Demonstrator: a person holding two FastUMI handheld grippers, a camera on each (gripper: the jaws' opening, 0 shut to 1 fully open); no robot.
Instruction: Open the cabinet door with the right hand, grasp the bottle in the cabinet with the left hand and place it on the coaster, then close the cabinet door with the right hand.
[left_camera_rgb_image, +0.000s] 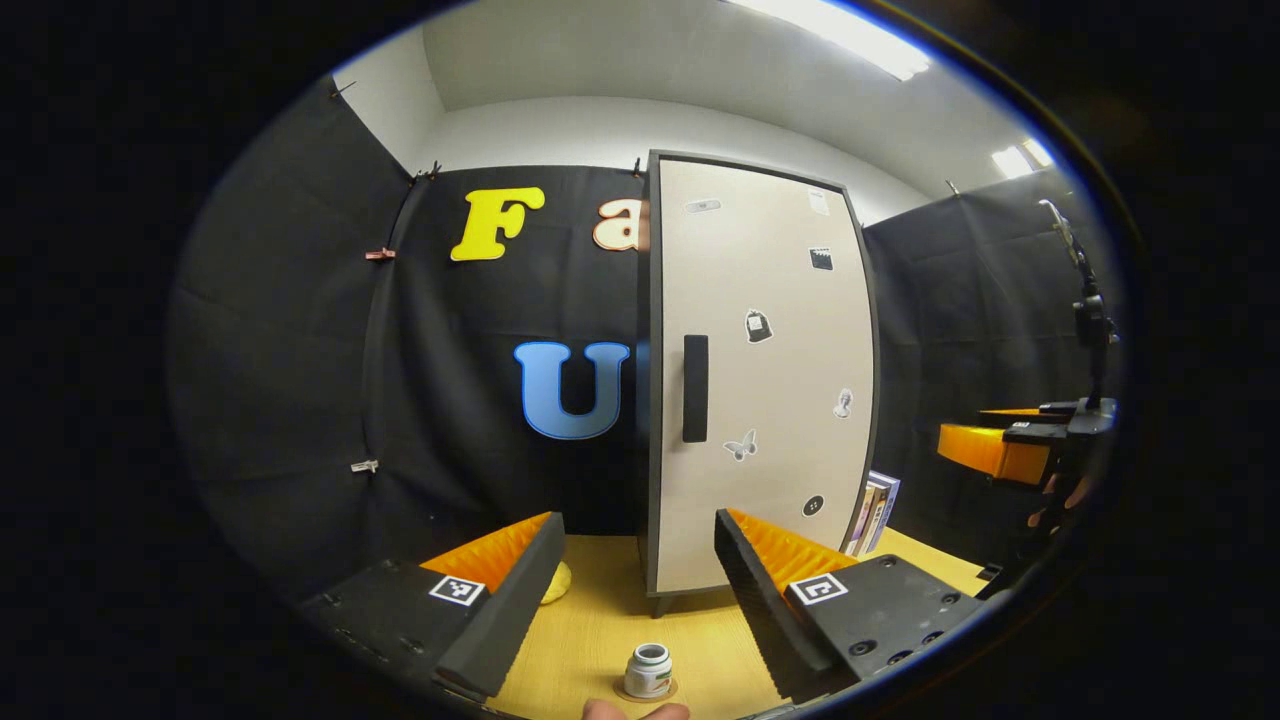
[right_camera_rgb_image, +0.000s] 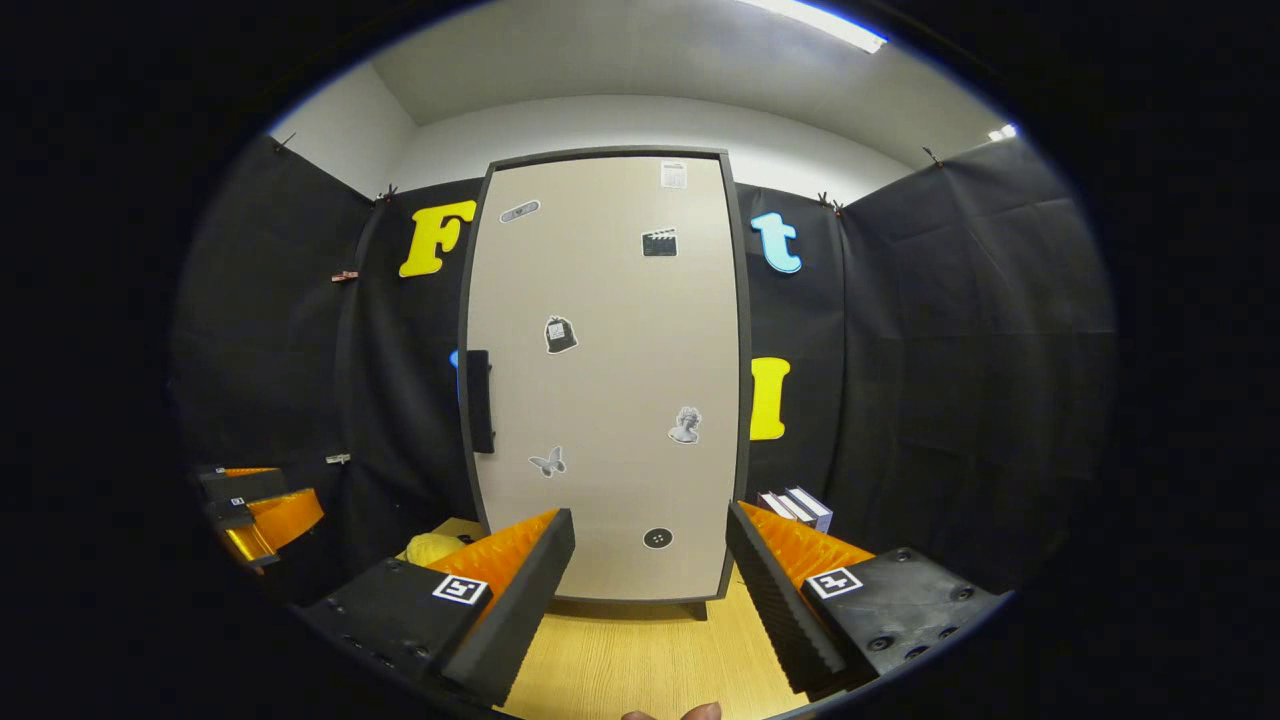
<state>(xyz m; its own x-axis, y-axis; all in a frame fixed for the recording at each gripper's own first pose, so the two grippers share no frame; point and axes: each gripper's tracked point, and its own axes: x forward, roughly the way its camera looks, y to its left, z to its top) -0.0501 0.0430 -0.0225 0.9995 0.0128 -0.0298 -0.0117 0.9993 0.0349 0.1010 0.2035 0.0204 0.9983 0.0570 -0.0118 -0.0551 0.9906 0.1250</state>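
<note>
Below left hand-held gripper: bottle on coaster | both hand-held grippers released | cabinet door closed

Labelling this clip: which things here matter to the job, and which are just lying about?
Job things: cabinet door, shut; its handle; bottle standing on the coaster; both open hand-held grippers.

Lying about: books, yellow object.

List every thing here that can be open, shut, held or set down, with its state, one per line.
Cabinet door: shut.
Bottle: upright on the coaster, on the table, held by nothing.
Left tool: open, empty.
Right tool: open, empty, facing the door, apart from the handle.
Books: standing beside the cabinet.
</note>
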